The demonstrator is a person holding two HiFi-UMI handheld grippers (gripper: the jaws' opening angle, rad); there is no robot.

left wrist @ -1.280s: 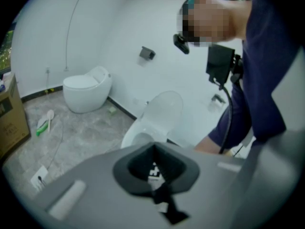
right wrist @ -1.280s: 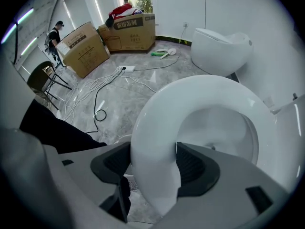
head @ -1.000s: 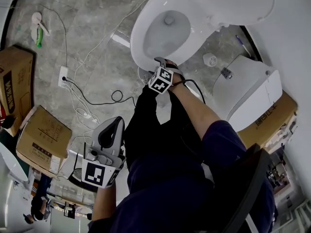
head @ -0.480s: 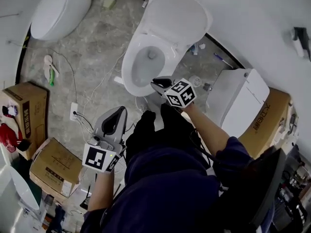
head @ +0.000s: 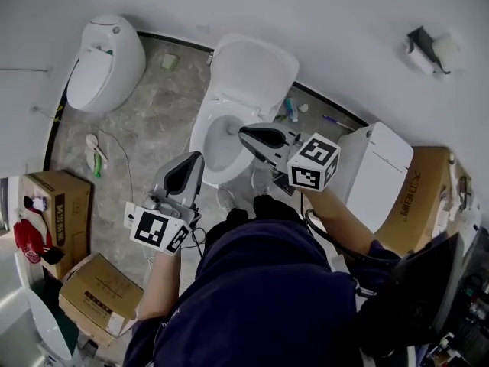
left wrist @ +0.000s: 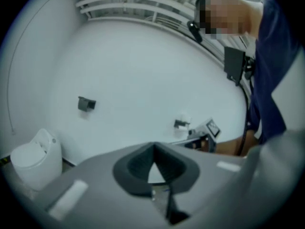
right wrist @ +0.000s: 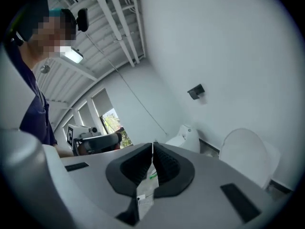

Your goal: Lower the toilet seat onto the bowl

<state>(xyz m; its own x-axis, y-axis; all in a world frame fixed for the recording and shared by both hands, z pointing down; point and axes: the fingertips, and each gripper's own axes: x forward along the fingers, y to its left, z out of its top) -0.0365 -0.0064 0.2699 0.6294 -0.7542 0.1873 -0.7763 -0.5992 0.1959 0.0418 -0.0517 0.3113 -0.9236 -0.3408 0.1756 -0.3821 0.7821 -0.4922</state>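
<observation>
The toilet seat lies low, just past the right tool, whose jaws just pinched together on nothing. The left tool, farther off, is closed and empty too.

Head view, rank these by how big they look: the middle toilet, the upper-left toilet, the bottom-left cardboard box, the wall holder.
1. middle toilet, lid raised: clearly largest.
2. upper-left toilet and bottom-left cardboard box: they look about alike, so I won't rank them.
3. wall holder: smallest.
</observation>
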